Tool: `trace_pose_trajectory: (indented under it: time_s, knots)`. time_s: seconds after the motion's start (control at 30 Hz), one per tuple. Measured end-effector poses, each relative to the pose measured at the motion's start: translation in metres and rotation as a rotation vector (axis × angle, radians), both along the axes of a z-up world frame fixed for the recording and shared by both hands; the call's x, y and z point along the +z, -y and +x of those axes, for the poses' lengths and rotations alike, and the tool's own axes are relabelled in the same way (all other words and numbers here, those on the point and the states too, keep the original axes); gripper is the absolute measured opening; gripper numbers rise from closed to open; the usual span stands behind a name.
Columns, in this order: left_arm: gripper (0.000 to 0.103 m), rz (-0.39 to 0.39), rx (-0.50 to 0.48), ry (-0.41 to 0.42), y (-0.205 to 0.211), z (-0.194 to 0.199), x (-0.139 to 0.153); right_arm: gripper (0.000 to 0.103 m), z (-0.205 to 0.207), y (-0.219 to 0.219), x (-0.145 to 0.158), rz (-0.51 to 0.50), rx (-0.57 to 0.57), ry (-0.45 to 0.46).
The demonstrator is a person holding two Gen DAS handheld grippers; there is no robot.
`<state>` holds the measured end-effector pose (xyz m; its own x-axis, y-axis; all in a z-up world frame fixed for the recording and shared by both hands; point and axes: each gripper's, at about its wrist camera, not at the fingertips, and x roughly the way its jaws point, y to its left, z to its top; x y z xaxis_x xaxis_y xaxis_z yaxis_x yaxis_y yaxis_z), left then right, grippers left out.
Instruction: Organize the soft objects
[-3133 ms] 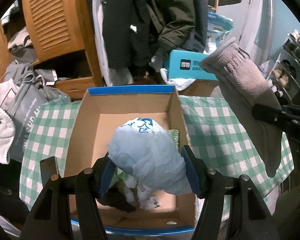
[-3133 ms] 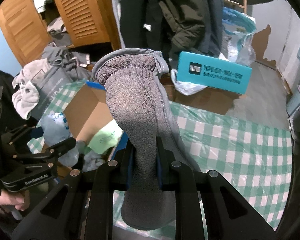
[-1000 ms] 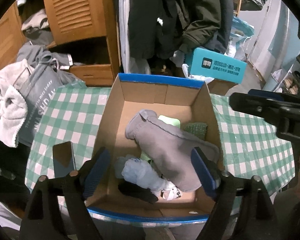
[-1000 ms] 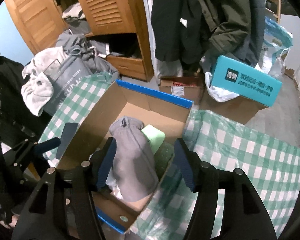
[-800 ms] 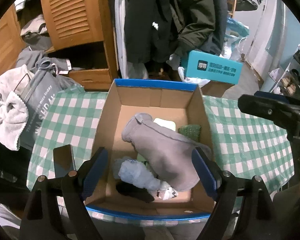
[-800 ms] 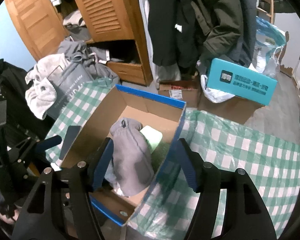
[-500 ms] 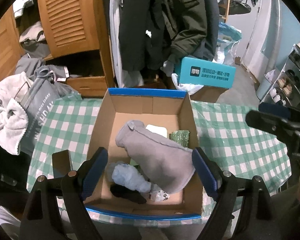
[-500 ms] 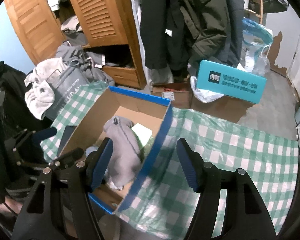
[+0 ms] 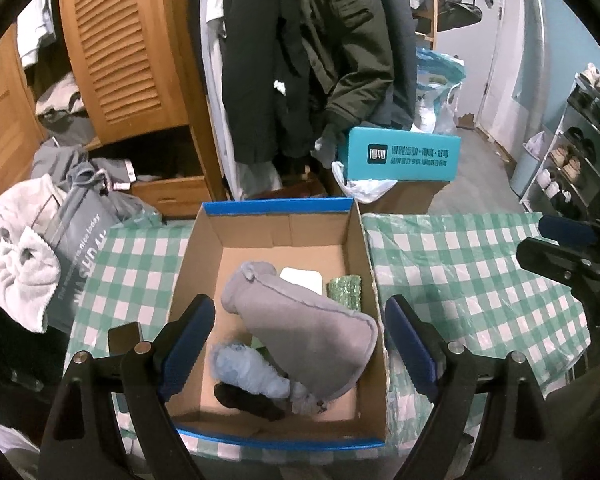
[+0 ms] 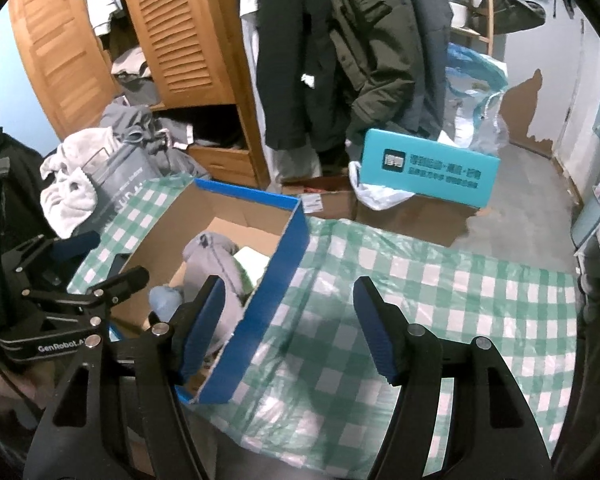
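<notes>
The grey fleece mitten (image 9: 304, 336) lies diagonally in the blue-edged cardboard box (image 9: 276, 207), cuff toward the far-left corner. Both the left hand-held gripper (image 9: 296, 348) and the right hand-held gripper (image 10: 288, 328) gape empty above the green-checked worktop (image 10: 440, 280).

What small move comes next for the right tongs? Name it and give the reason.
Probably draw the right tongs back and turn to look for another soft thing. They are open and hold nothing, as are the left tongs. The grey mitten lies inside the cardboard box, on the blue bag, and the checked tablecloth beside the box shows nothing more to pick up.
</notes>
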<state>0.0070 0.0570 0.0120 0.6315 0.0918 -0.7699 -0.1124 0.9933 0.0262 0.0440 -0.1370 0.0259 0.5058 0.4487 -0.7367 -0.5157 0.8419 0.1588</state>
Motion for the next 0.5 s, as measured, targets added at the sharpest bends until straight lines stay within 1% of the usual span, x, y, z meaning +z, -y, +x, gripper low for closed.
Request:
trace_pose_trajectory:
  time_s: [0.1, 0.3, 0.5]
  knots:
    - [0.093, 0.003, -0.002, 0.005, 0.004, 0.003, 0.0, 0.066, -0.001, 0.008, -0.001, 0.003, -0.023, 0.022]
    - [0.093, -0.007, 0.007, -0.001, 0.008, 0.007, -0.004, 0.066, 0.003, 0.023, -0.008, 0.007, -0.068, 0.024]
    - [0.093, 0.0, -0.004, -0.003, 0.016, 0.009, -0.004, 0.066, 0.002, 0.033, -0.011, 0.01, -0.078, 0.014]
